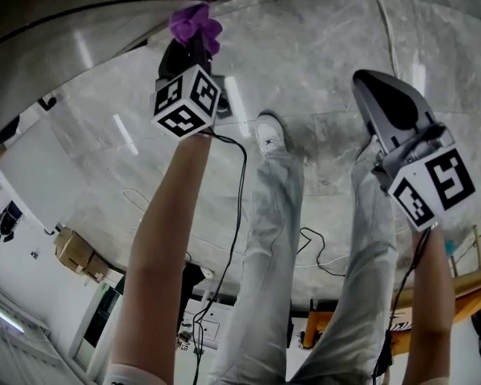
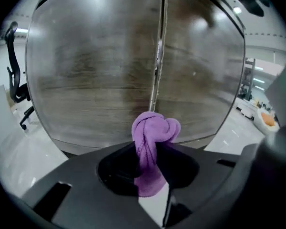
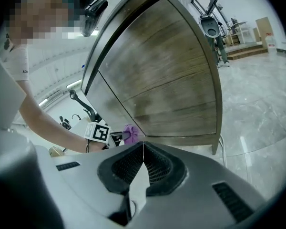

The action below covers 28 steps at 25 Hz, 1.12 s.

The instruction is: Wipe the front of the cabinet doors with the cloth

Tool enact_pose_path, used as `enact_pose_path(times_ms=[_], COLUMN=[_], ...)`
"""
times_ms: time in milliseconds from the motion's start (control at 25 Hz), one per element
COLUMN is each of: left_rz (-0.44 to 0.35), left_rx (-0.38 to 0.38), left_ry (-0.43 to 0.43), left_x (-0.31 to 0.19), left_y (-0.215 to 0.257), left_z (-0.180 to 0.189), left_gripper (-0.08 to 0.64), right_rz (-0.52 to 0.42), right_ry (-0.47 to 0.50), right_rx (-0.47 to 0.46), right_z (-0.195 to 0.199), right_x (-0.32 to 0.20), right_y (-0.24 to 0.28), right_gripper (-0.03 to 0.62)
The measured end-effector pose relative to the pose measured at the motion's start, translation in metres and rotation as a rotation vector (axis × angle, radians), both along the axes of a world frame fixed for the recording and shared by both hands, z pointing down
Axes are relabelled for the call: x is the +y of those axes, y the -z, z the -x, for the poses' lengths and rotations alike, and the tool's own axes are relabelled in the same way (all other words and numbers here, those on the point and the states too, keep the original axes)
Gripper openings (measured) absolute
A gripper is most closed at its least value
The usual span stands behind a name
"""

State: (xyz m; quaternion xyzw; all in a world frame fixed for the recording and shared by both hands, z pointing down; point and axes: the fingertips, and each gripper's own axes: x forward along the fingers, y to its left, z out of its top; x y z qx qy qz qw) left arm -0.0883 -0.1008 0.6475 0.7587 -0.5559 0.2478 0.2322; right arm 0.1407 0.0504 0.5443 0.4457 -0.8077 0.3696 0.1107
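Cabinet doors block way ahead; open floor beneath (white cable trails there); office chair off left.

The light is bright and even. It comes from long ceiling lamps, which leave white streaks of glare on the glossy grey marble floor. In the left gripper view the brown wooden cabinet doors carry pale reflections and look smeared, while the crumpled purple cloth is sharp. Both gripper views bend strongly at the edges and have dark rounded corners.
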Motion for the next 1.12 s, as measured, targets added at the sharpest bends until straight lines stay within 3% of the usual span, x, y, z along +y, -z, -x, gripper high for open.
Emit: enact_pose_path(times_ms=[80,200,480,640,760,960,1120], left_rz=[0.000,-0.003,-0.056,-0.202,-0.272,-0.252,-0.281], left_rx=[0.056,0.083,0.187,0.228,0.254,0.333,0.363], left_ry=[-0.045,-0.126,-0.178,-0.205,-0.193,-0.273,-0.348], left_x=[0.020,0.052,0.101,0.114,0.129,0.152,0.180], left_y=[0.032,0.087,0.225,0.318,0.399,0.500,0.577], left_z=[-0.005,-0.012,-0.045,-0.083,-0.093,-0.101,-0.111], left_gripper=[0.109,0.109,0.109,0.107,0.107,0.107,0.107], right_rz=[0.003,0.012,-0.035,-0.142,-0.233,-0.340,-0.381], right_ry=[0.006,0.007,0.007,-0.013,0.001,-0.046,-0.013], right_rx=[-0.013,-0.030,-0.024,-0.043,0.027,0.030,0.027], right_z=[0.012,0.023,0.019,-0.018,-0.038,-0.049,-0.031], right_x=[0.000,0.002,0.001,0.004,0.020,0.044,0.081], right_y=[0.019,0.056,0.160,0.231,0.301,0.422,0.500], right_gripper=[0.028,0.028,0.028,0.028,0.028,0.028,0.028])
